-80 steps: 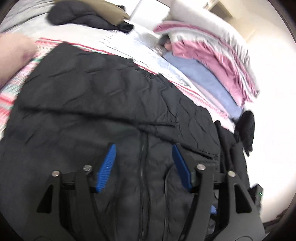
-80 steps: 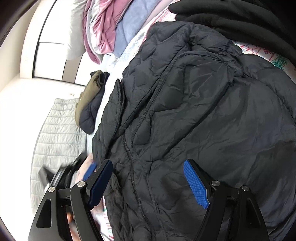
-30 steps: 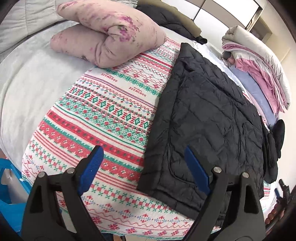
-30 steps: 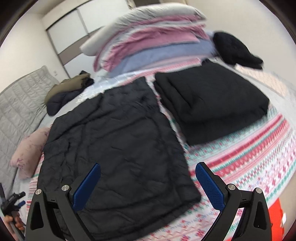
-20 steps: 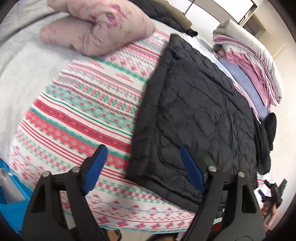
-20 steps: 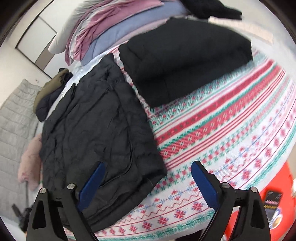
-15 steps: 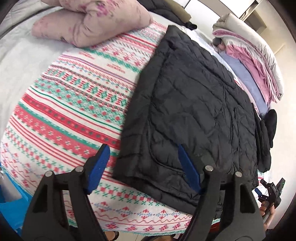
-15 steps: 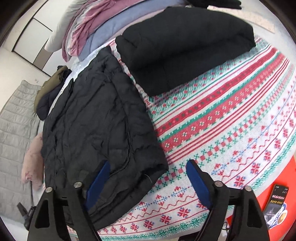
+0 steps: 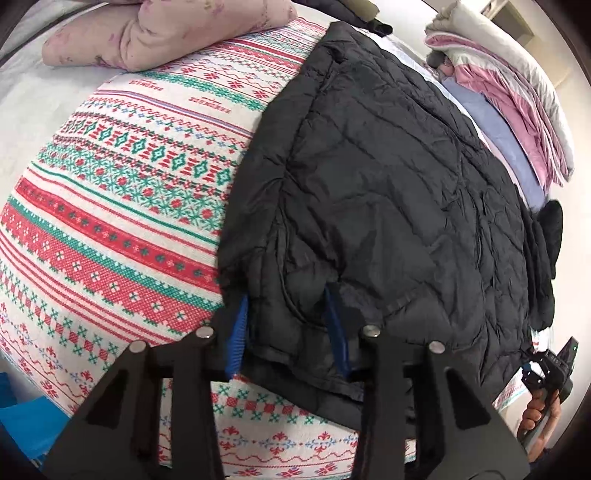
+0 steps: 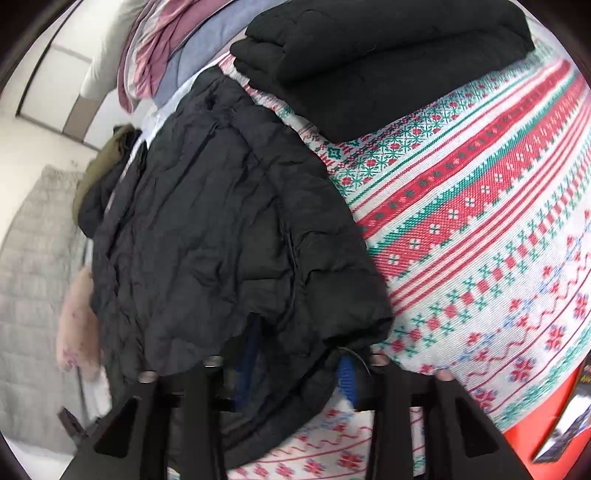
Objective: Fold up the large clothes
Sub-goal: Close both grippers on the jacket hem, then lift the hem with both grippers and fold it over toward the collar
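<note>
Two grippers grip the near hem of the black jacket [image 9: 388, 192]: the left gripper [image 9: 288, 332] has its blue pads closed on one hem corner, and the right gripper [image 10: 299, 365] is clamped on the other. The jacket lies flat on a patterned blanket [image 9: 122, 206] covering the bed. Beyond it sit a pink pillow [image 9: 166, 33], a folded black garment [image 10: 388, 55] and a stack of bedding [image 9: 517, 103].
</note>
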{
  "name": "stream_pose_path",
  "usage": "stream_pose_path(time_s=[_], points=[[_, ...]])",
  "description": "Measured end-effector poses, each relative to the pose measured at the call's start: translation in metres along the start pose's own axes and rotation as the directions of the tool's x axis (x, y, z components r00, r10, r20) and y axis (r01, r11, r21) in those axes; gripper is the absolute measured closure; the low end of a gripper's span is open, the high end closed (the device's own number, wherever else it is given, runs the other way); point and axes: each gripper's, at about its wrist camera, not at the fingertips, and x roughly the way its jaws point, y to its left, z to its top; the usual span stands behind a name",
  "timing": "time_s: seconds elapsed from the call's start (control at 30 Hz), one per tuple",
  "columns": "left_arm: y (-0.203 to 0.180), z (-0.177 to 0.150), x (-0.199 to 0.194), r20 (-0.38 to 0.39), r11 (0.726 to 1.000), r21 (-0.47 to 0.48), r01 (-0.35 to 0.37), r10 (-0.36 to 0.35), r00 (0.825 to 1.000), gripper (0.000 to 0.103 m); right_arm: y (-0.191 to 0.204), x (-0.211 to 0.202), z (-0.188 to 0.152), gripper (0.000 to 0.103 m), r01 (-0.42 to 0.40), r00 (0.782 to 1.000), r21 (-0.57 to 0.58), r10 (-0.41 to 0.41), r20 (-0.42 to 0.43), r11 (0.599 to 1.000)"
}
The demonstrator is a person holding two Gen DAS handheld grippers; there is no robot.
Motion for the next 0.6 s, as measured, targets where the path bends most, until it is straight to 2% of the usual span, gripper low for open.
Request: stream_pose_path(time_s=[0.07, 0.13, 0.17, 0.37, 0.43, 0.6], points=[[0.001, 0.001, 0.001, 0.000, 1.000, -0.007, 0.007, -0.007, 1.000, 0.061, 0.003, 0.000, -0.001, 0.074, 0.005, 1.000, 0.014, -0.005, 0.014, 1.000], [0.000, 0.000, 0.003, 0.004, 1.000, -0.001, 0.008, -0.008, 1.000, 0.045, 0.006, 0.004, -0.003, 0.074, 0.006, 1.000, 0.019, -0.006, 0.005, 1.000], [0.000, -0.001, 0.004, 0.005, 1.000, 0.001, 0.001, -0.001, 1.000, 0.044, 0.006, 0.006, -0.004, 0.074, 0.003, 1.000, 0.030, -0.003, -0.005, 1.000], [-0.009, -0.001, 0.006, 0.019, 0.998, 0.026, -0.051, 0.051, 0.999, 0.045, 0.007, 0.013, -0.006, 0.072, -0.011, 1.000, 0.078, 0.012, -0.007, 0.997], [-0.011, -0.001, 0.006, 0.025, 0.997, 0.032, -0.066, 0.065, 0.998, 0.053, 0.009, 0.014, -0.007, 0.072, -0.047, 0.999, 0.093, 0.048, -0.007, 0.995], [-0.013, -0.001, 0.007, 0.034, 0.998, 0.016, -0.061, 0.060, 0.998, 0.053, 0.017, 0.010, -0.007, 0.075, -0.073, 0.997, 0.080, 0.072, 0.020, 0.994]])
